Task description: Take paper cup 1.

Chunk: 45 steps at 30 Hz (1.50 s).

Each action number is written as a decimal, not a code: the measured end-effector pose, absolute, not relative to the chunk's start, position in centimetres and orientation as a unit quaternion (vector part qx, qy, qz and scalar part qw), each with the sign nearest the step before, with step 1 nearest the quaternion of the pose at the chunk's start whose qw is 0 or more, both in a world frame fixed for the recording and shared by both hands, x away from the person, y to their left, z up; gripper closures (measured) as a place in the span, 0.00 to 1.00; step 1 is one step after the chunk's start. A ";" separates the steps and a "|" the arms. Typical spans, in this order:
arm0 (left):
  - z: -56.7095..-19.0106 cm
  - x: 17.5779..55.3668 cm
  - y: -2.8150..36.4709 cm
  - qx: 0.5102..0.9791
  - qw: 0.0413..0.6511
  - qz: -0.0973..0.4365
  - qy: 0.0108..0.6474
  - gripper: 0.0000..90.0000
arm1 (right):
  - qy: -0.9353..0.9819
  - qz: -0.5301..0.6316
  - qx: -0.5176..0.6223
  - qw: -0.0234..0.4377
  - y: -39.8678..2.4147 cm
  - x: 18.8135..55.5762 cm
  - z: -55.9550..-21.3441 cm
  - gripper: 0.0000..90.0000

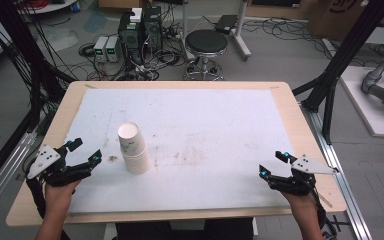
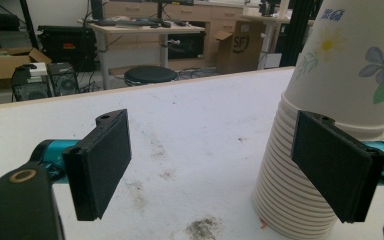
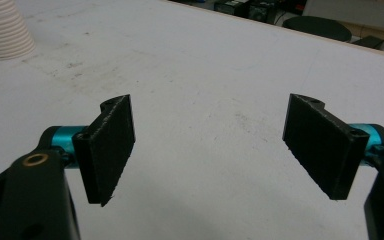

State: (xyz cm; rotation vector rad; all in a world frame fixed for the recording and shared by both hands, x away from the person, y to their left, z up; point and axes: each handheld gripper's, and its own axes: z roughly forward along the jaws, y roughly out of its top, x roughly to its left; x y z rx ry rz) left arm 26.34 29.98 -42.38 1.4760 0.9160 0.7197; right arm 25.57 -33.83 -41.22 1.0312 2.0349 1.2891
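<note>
White paper, stacked tall: a nested stack of paper cups stands upright on the worktop, just beside the left gripper, off toward its right jaw and not between the jaws. That left gripper is spread wide, holding nothing. The right gripper sits well apart from the stack, jaws spread too, nothing between them. My read: these cups are light, thin-walled and easy to crush or topple, so a gentle squeeze low on the ribbed band of rims, where the walls are layered, looks safest.
</note>
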 end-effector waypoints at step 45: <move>-37.1 25.0 27.7 0.659 0.633 0.251 0.319 0.18 | 0.751 0.474 0.380 0.259 -33.6 24.7 -40.8 0.24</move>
